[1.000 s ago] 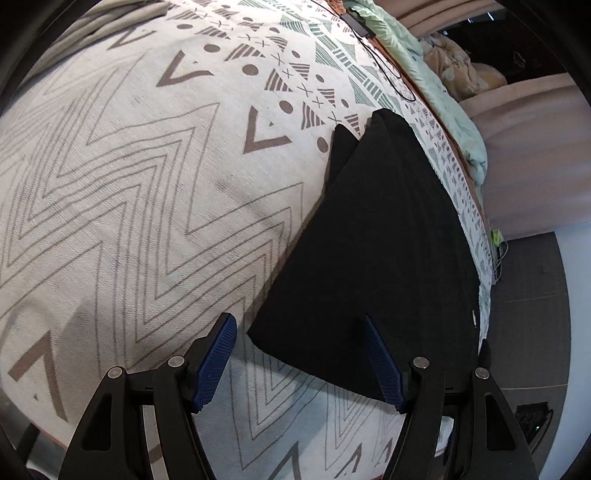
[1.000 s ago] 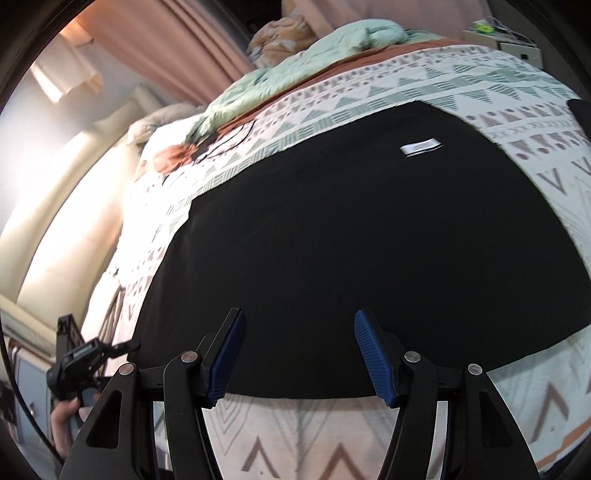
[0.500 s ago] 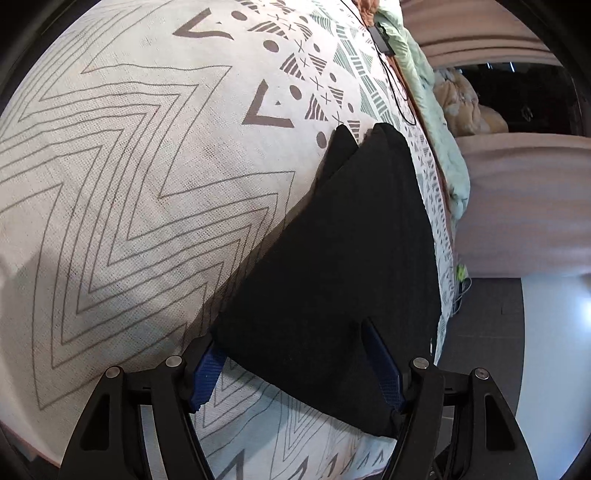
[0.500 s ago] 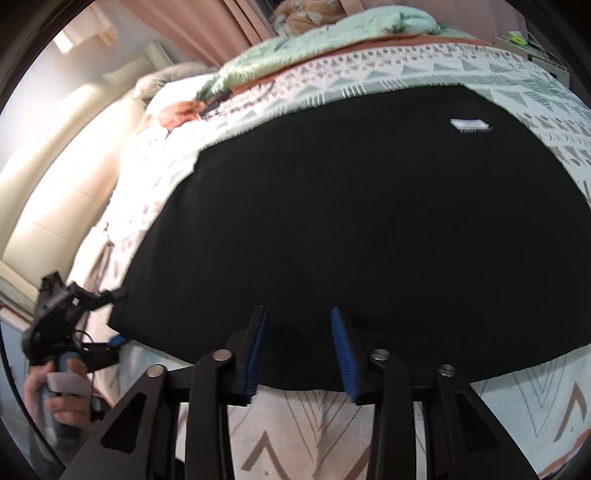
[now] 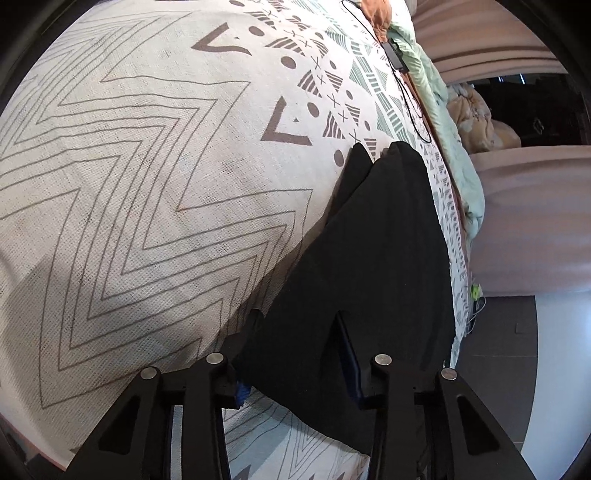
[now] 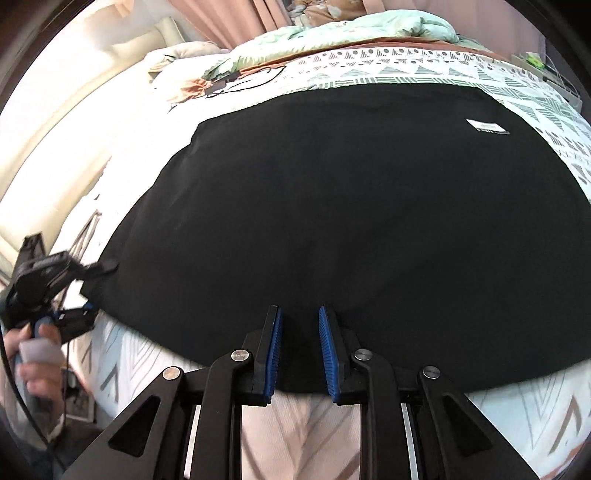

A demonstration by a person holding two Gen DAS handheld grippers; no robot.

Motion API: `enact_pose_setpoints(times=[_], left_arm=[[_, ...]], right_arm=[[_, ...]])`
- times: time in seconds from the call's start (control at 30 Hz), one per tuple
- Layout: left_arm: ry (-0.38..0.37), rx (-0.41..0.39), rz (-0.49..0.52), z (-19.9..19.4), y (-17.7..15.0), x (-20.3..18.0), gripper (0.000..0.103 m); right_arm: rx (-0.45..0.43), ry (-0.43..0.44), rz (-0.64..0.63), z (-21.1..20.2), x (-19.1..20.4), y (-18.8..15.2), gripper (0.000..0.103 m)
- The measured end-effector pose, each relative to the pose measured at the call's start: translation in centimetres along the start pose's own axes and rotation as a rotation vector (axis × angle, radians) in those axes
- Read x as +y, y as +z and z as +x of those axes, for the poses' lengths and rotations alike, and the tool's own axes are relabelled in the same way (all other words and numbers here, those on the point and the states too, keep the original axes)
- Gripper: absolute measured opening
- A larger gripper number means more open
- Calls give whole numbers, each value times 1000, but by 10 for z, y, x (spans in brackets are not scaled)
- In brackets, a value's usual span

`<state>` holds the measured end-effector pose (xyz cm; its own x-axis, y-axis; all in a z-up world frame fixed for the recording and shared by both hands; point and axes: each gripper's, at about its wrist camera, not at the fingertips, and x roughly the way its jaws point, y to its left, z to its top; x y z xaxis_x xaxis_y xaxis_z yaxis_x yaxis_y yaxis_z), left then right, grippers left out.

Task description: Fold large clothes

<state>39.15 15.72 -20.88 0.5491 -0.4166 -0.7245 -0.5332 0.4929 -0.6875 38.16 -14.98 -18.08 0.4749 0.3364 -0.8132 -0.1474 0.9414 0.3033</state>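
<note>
**A:** Two views, quick. Left one first: where's the cloth?

**B:** The black garment [image 5: 369,258] lies flat on the zigzag-print bedspread [image 5: 147,184], near the bed's right edge. Its long axis runs away from my left gripper [image 5: 299,332] toward the charger cable [image 5: 406,92] at the far end, where two dark points poke out. Sleeves or legs, can't tell which. The near corner points at me.

**A:** And the left claw?

**B:** Fingers apart and straddling that near corner, w/ cloth in the gap. I don't think it's pinched yet.

**A:** Right view?

**B:** Same garment, but here it spans side to side, so I'm on the long edge. There's a white label [image 6: 487,126] at the far right and a green quilt [image 6: 332,33] beyond it. My right gripper [image 6: 299,332] sits at the near hem, about mid-edge. The blue pads [image 6: 275,350] have a narrow gap w/ the hem lying between them, so not clamped. My left hand [image 6: 33,354] and its claw are over at the left corner.

**A:** How will it handle?

**B:** Prob. soft, limp and light, approx. two layers thick. It will sag between the grips and may drag on the bedspread. I'd pinch all layers right at the hem, at the corner plus mid-edge, then lift both evenly across the short axis. A shallow bite could slip or catch only the top layer.
</note>
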Motion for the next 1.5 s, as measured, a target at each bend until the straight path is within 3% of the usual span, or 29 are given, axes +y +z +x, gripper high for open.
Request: enact_pose_setpoints(times=[0.7,0.9,1.13,1.23,1.5], left_arm=[[38,-20,-27,4,1,-5,43],[54,-32,-13,5,1,-7,43],[72,-35,24,7,4,-11,40],[62,-31,33,7,5,-11,30],[9,-10,63,3,8,-17,17]], right_arm=[[40,-98,79,81,-16,137,22],[29,-61,126,101,-29,168,22],[14,-25,143,99,-31,170,23],[3,4,158,82,-28,162,38],[-63,21,146,26,-22,134,46]])
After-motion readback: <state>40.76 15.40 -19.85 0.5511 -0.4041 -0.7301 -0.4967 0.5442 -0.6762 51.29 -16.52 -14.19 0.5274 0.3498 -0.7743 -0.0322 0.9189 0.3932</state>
